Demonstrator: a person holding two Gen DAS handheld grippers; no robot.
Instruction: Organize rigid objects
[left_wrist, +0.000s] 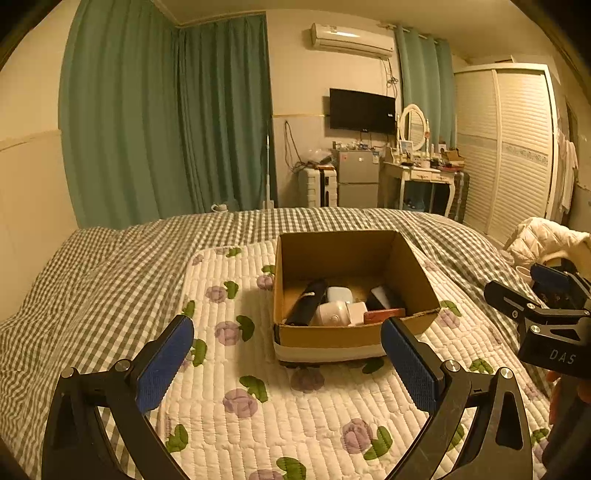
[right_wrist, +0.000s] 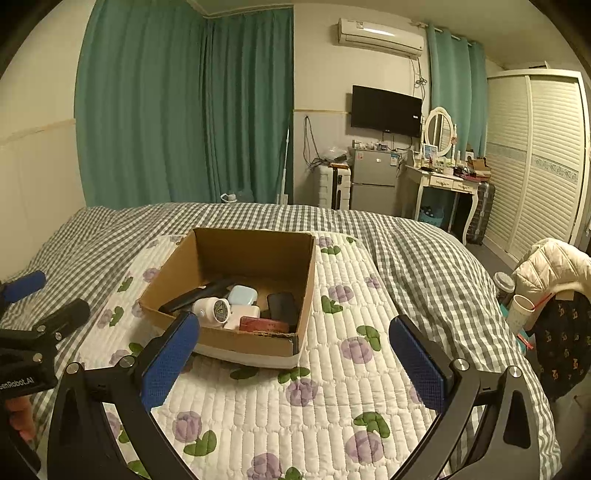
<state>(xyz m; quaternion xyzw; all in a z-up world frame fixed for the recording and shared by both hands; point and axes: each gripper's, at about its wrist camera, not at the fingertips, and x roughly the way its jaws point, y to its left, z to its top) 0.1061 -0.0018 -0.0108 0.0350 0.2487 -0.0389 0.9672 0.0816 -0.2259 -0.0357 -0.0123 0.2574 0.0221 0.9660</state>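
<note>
An open cardboard box (left_wrist: 410, 266) (right_wrist: 173, 273) stands on a white floral quilted mat (left_wrist: 295, 413) (right_wrist: 332, 387) on the bed. Inside lie a long black remote (left_wrist: 308, 302) (right_wrist: 199, 293), a white round gadget (left_wrist: 332, 314) (right_wrist: 212, 310), a pale blue case (left_wrist: 338, 293) (right_wrist: 242, 295), a white block (right_wrist: 242, 315), a red-brown box (left_wrist: 382, 315) (right_wrist: 264, 325) and a black flat device (right_wrist: 282, 304). My left gripper (left_wrist: 288, 332) is open and empty before the box. My right gripper (right_wrist: 293, 332) is open and empty, right of the box's near corner.
A grey checked duvet (left_wrist: 92, 273) (right_wrist: 424, 258) covers the bed. A cream jacket (right_wrist: 550, 266), a cup (right_wrist: 519, 314) and dark cloth (right_wrist: 565, 343) lie off the bed's right side. A fridge (right_wrist: 373, 181), dressing table and wardrobe stand far behind.
</note>
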